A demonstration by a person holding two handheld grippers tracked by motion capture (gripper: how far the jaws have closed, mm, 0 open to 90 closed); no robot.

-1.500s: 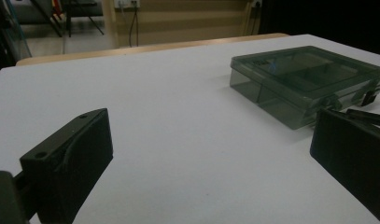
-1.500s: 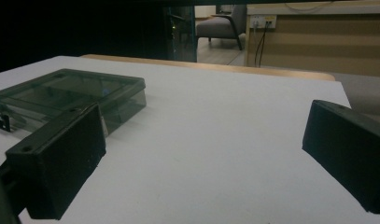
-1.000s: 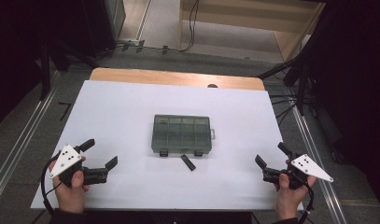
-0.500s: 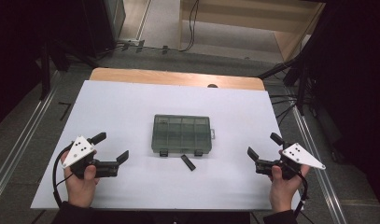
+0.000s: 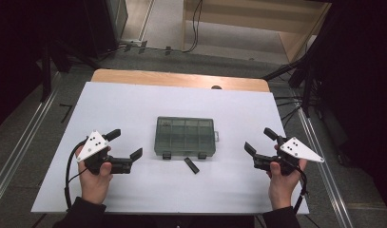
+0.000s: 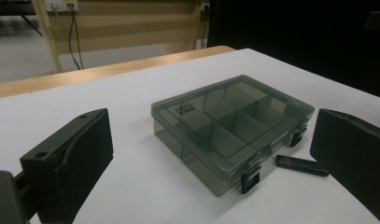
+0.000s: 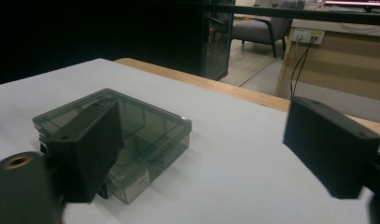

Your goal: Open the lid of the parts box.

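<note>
Both my hands have pushed forward from the near edge over the last second, closing in a little on the box from either side.

My left hand-held gripper (image 5: 124,144) sits on the left of the white tabletop (image 5: 134,104), jaws spread wide apart and holding nothing, pointing toward the box. In the left gripper view its two black jaws frame the box between them.

At the middle of the tabletop lies the box (image 5: 185,137), a smoky see-through case with its lid down and divided compartments visible through it. Two dark latches show on its near side. Just beside its near edge, toward the right, lies a small black bar (image 5: 191,165); I cannot tell whether it touches the box.

My right hand-held gripper (image 5: 260,141) is on the right, well apart from the box, jaws also wide apart and empty. In the right gripper view one jaw overlaps the box in the picture, the other stands over bare tabletop.
</note>
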